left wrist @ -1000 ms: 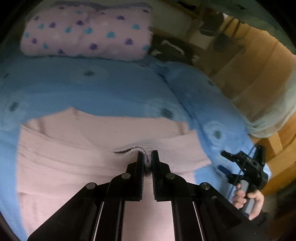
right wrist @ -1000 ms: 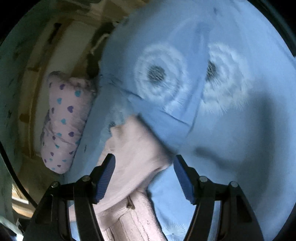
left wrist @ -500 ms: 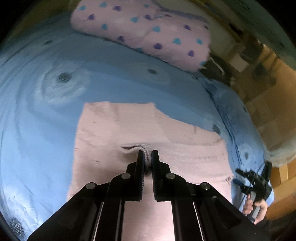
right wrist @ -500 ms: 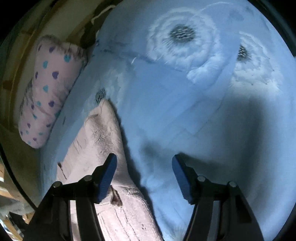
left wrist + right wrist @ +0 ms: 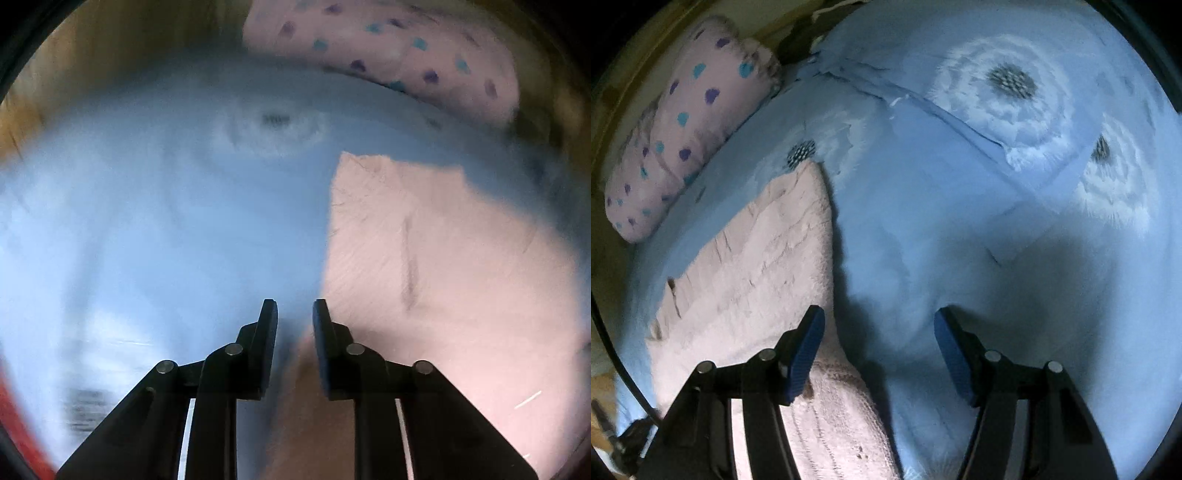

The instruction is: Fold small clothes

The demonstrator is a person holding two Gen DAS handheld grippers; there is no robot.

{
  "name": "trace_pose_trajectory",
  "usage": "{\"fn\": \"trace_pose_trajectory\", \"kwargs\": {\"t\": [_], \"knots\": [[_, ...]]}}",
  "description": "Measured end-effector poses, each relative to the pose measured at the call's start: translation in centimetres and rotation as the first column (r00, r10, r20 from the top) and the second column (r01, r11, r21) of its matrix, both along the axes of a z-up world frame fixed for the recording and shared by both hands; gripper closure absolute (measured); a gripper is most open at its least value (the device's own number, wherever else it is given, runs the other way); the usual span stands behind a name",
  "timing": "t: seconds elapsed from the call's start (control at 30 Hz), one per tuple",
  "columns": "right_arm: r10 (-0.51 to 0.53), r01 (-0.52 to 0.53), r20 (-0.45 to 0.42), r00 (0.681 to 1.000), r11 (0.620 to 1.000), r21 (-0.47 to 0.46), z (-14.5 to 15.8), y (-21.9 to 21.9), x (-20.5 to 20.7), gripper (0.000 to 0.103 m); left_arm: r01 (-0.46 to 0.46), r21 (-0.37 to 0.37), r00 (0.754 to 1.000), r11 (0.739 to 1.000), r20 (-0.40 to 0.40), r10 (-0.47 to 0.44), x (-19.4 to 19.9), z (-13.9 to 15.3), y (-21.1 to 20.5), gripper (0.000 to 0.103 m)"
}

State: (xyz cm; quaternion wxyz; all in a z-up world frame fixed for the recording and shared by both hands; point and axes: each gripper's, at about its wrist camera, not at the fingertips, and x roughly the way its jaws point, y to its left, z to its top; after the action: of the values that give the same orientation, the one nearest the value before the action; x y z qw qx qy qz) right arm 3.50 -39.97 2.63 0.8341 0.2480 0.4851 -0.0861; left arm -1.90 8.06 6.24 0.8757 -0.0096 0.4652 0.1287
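Left wrist: pink garment [image 5: 436,258], no legible writing.

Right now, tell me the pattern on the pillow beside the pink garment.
Pale pink pillow with scattered blue and purple hearts; sharpest in the right wrist view.

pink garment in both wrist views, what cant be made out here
- Left wrist view: motion blur smears the pink garment; its knit and fold lines are unreadable.
- Left wrist view: the left hand-held gripper covers the garment's near edge.
- Right wrist view: the right hand-held gripper and the frame bottom cut off the garment's lower part.
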Motion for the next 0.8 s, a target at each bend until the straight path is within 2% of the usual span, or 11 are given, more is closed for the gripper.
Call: {"fn": "trace_pose_trajectory", "kwargs": {"t": [0.03, 0.07, 0.13, 0.2, 0.23, 0.3, 0.37, 0.47, 0.57, 0.67, 0.8], "knots": [[0.027, -0.027, -0.011, 1.000, 0.998, -0.060, -0.1, 0.8, 0.1, 0.036, 0.037, 0.097, 0.999, 0.995, -0.026, -0.035, -0.8, -0.3, -1.4, 0.098], [0.054, -0.056, -0.019, 0.998, 0.991, -0.120, -0.1, 1.6, 0.0, 0.036, 0.113, 0.114, 0.992, 0.987, -0.071, -0.106, -1.7, -0.6, -2.8, 0.098], [0.084, -0.085, -0.017, 0.996, 0.974, -0.211, -0.1, 2.8, -0.4, 0.035, 0.193, -0.049, 0.974, 0.980, -0.109, -0.198, -3.5, -0.9, -3.6, 0.096], [0.096, -0.099, -0.022, 0.995, 0.965, -0.242, 0.3, 3.2, -1.1, 0.035, 0.179, -0.215, 0.974, 0.960, -0.102, -0.204, -5.4, -1.0, -2.7, 0.096], [0.102, -0.106, -0.029, 0.994, 0.968, -0.229, 0.7, 3.1, -1.5, 0.035, 0.180, -0.297, 0.974, 0.938, -0.080, -0.212, -6.4, -1.0, -2.2, 0.096], [0.111, -0.115, -0.035, 0.993, 0.975, -0.192, 1.5, 2.9, -2.5, 0.035, 0.196, -0.513, 0.974, 0.836, 0.002, -0.228, -8.7, -0.8, -0.7, 0.096], [0.140, -0.141, -0.018, 0.990, 0.973, -0.183, 2.7, 3.1, -4.1, 0.035, 0.204, -0.602, 0.975, 0.772, 0.057, -0.213, -10.5, -0.1, 0.6, 0.096], [0.218, -0.205, 0.013, 0.976, 0.934, -0.291, 4.9, 4.7, -6.9, 0.035, 0.204, -0.525, 0.978, 0.826, 0.153, -0.144, -13.3, 1.9, 2.4, 0.095], [0.273, -0.227, 0.053, 0.961, 0.880, -0.417, 6.6, 6.3, -10.4, 0.035, 0.156, -0.458, 0.983, 0.875, 0.159, -0.093, -15.2, 2.6, 4.1, 0.083], [0.286, -0.199, 0.114, 0.951, 0.853, -0.482, 7.4, 7.3, -14.2, 0.033, 0.069, -0.504, 0.995, 0.861, 0.097, -0.023, -16.3, 1.6, 6.2, 0.070], [0.284, -0.235, 0.083, 0.955, 0.898, -0.372, 6.3, 7.3, -16.7, 0.024, -0.017, -0.565, 1.000, 0.825, 0.005, 0.024, -17.7, 0.2, 6.9, 0.068]]}}
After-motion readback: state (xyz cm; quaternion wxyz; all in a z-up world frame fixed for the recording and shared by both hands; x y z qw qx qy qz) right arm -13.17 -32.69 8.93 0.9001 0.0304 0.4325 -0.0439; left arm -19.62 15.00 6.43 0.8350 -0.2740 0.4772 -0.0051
